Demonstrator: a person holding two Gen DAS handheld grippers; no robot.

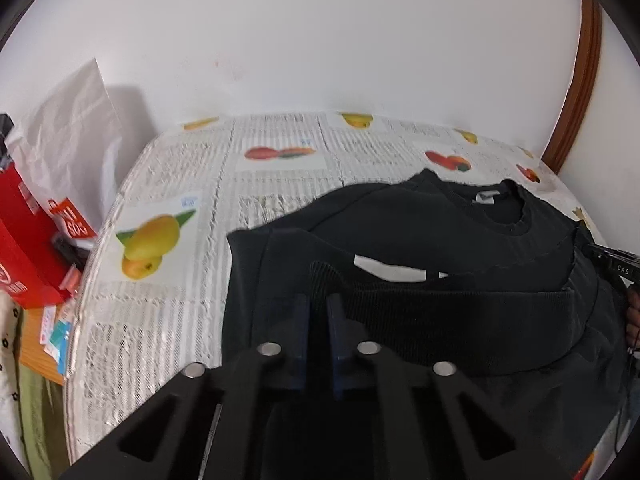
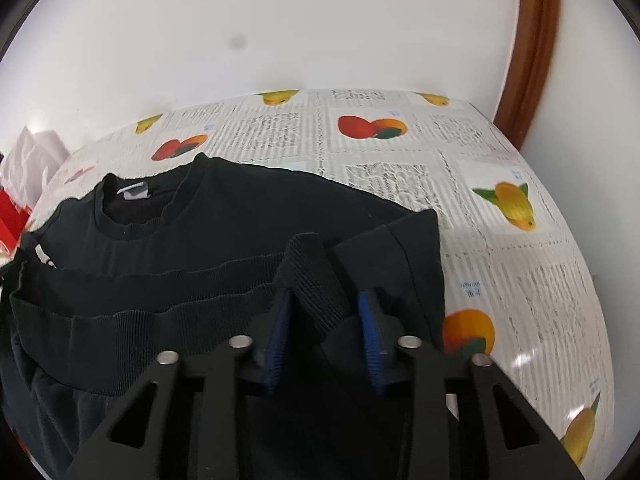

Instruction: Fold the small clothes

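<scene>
Left wrist: my left gripper [image 1: 319,312] pinches the ribbed hem of the black sweatshirt [image 1: 420,216] on the table [image 1: 168,320]. Right wrist: my right gripper [image 2: 324,316] fingers spread around the hem, not clamped. Soft, floppy, light; I'd grab hem corners.

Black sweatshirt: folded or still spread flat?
Partly folded: black sweatshirt has its ribbed hem doubled up toward the collar.
</scene>
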